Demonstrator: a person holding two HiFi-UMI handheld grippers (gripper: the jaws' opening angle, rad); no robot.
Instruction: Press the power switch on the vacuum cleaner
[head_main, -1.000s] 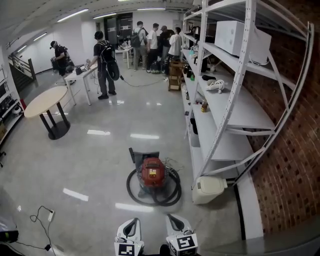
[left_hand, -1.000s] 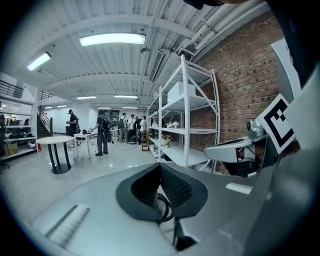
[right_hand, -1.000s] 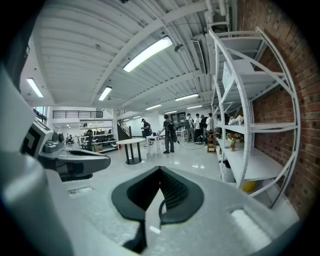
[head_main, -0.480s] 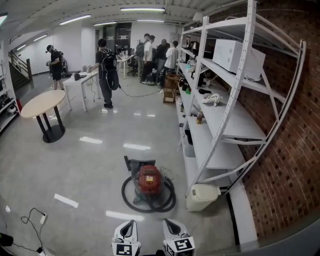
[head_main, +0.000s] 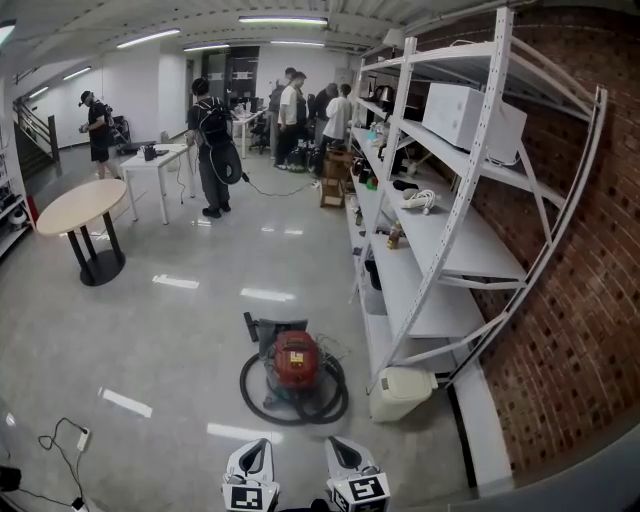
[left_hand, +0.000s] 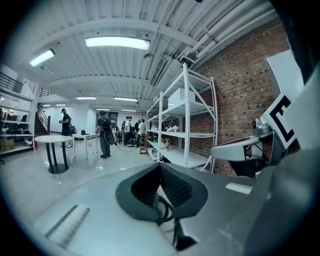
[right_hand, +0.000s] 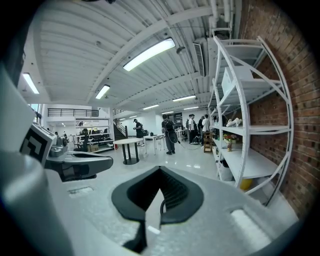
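Note:
The vacuum cleaner (head_main: 296, 360) is a red drum on a dark base, standing on the glossy floor with its black hose (head_main: 262, 401) coiled round it. No switch detail can be made out at this distance. Both grippers sit at the bottom edge of the head view, well short of the vacuum: left gripper (head_main: 254, 457), right gripper (head_main: 348, 454). The left gripper (left_hand: 160, 166) has its jaws closed to a point, nothing between them. The right gripper (right_hand: 160, 170) is likewise shut and empty. Both gripper views look out level across the room.
A white metal shelving rack (head_main: 430, 240) runs along the brick wall at the right, with a cream canister (head_main: 402, 392) at its foot beside the vacuum. A round table (head_main: 78, 206) stands far left. Several people (head_main: 212, 140) stand at the back. A cable with a plug (head_main: 62, 440) lies lower left.
The head view has swung a little, so the vacuum sits slightly left and closer to the rack's foot. Both grippers stay at the bottom edge, still shut.

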